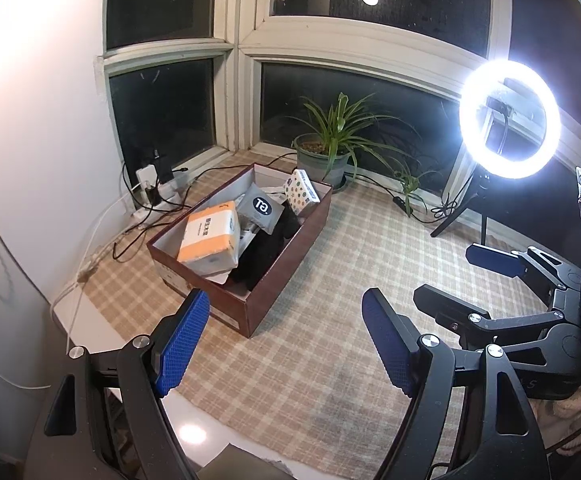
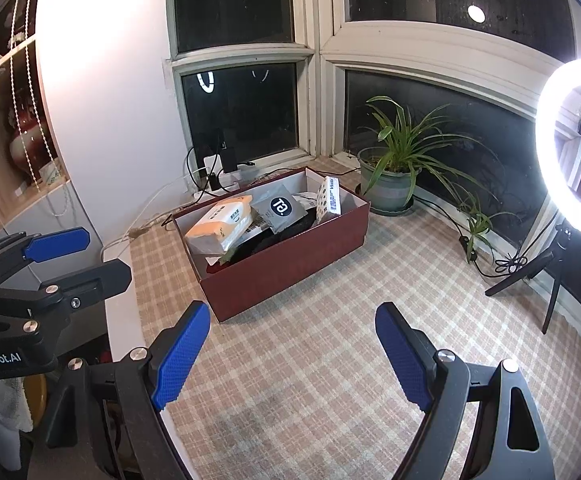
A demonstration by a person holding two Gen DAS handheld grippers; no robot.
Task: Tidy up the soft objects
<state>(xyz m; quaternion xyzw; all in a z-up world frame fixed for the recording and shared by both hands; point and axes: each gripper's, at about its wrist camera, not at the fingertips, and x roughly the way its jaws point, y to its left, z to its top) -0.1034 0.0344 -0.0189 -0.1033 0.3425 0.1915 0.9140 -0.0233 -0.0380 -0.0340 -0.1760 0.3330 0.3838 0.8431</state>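
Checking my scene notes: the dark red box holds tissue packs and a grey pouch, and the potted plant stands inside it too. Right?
Not quite: the potted plant stands outside the box, behind its far corner by the window, as the right wrist view shows. The rest holds.

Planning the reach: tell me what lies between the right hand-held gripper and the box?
Only bare checked cloth between right hand-held gripper and box, in the right wrist view.

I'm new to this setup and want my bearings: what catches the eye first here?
A glaring ring light stands at the right by the dark window. Mid-table on the plaid cloth sits a dark red box crammed with soft packs, an orange-and-white tissue pack on top. A potted plant stands behind.
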